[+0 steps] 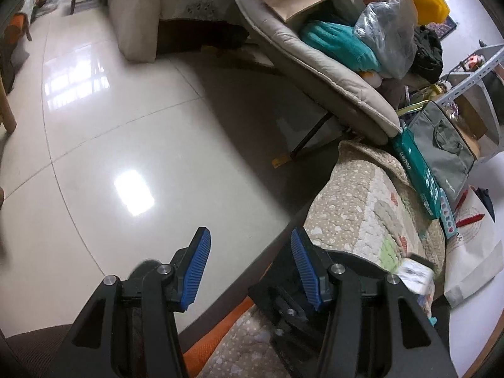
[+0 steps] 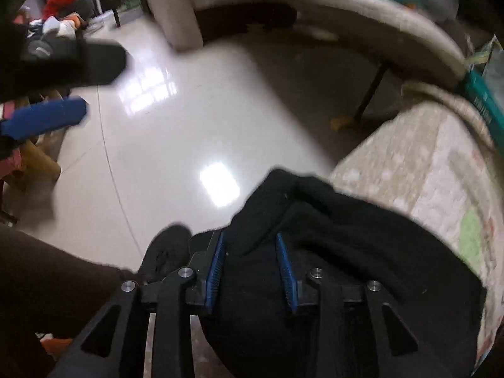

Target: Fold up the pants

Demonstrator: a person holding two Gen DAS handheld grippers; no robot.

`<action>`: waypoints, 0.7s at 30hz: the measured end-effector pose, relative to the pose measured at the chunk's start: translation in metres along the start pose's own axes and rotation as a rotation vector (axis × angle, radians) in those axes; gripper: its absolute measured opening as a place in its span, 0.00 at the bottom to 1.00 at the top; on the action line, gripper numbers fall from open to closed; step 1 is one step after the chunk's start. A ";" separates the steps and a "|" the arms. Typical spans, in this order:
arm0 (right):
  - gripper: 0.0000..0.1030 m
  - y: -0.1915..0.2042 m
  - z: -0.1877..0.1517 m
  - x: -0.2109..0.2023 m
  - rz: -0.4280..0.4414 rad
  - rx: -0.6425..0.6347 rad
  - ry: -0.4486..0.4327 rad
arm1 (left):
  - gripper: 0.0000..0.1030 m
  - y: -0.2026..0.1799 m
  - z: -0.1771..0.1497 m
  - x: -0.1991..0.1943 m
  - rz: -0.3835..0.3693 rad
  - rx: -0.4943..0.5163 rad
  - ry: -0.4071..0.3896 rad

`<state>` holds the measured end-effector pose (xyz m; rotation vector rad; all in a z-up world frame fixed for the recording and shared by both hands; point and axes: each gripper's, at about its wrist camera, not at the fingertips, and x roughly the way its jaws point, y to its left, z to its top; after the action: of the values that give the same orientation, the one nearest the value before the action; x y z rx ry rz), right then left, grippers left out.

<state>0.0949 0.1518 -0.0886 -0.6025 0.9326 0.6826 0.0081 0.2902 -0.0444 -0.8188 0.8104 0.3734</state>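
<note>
The black fabric pants [image 2: 330, 252] are seen bunched on the edge of a beige quilted cover with pale dots [image 2: 441, 163], above a glossy cream tiled floor [image 1: 126, 126]. A fold of them lies between the blue ribbed pads of the right gripper [image 2: 252, 241], which are set narrowly apart; whether the cloth is pinched cannot be told. The left gripper [image 1: 249, 236] is held half open with nothing between its pads, over the floor and the cover's edge.
</note>
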 end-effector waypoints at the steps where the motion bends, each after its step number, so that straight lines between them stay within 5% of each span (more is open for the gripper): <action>1: 0.42 -0.007 -0.001 -0.012 0.012 0.030 -0.027 | 0.53 -0.001 0.000 -0.001 0.016 0.014 -0.010; 4: 0.59 -0.040 -0.024 -0.052 0.004 0.116 -0.104 | 0.53 -0.002 -0.001 0.001 0.025 0.030 -0.012; 9: 0.59 -0.128 -0.108 -0.106 -0.098 0.332 -0.130 | 0.53 -0.010 -0.005 0.005 0.030 0.051 -0.003; 15: 0.58 -0.263 -0.250 -0.129 -0.262 0.733 0.042 | 0.54 -0.033 -0.019 0.013 0.029 0.118 0.015; 16: 0.46 -0.279 -0.272 -0.131 -0.320 0.775 0.072 | 0.54 -0.036 -0.021 0.015 0.028 0.129 0.023; 18: 0.08 -0.303 -0.304 -0.147 -0.248 0.899 -0.015 | 0.54 -0.044 -0.027 0.017 0.031 0.158 0.023; 21: 0.08 -0.310 -0.323 -0.165 -0.220 1.072 -0.110 | 0.54 -0.056 -0.034 0.018 0.051 0.217 0.007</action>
<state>0.0920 -0.3228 -0.0429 0.2863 0.9615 -0.0384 0.0362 0.2278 -0.0444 -0.5983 0.8634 0.3207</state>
